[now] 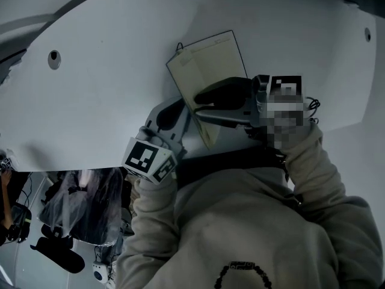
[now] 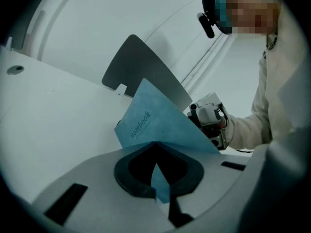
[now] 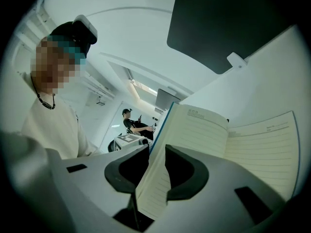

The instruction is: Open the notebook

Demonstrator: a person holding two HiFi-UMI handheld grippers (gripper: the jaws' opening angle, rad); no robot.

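At the head view's centre, the notebook (image 1: 207, 65) is open over the white table (image 1: 102, 83). The left gripper (image 2: 158, 171) has its fingers (image 2: 127, 171) clenched on the blue cover (image 2: 155, 123). The right gripper (image 3: 154, 174) grasps a sheaf of lined pages (image 3: 194, 130).

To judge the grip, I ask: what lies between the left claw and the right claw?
The notebook: its blue cover, pinched by the left claw, stands before the right claw in the left gripper view.
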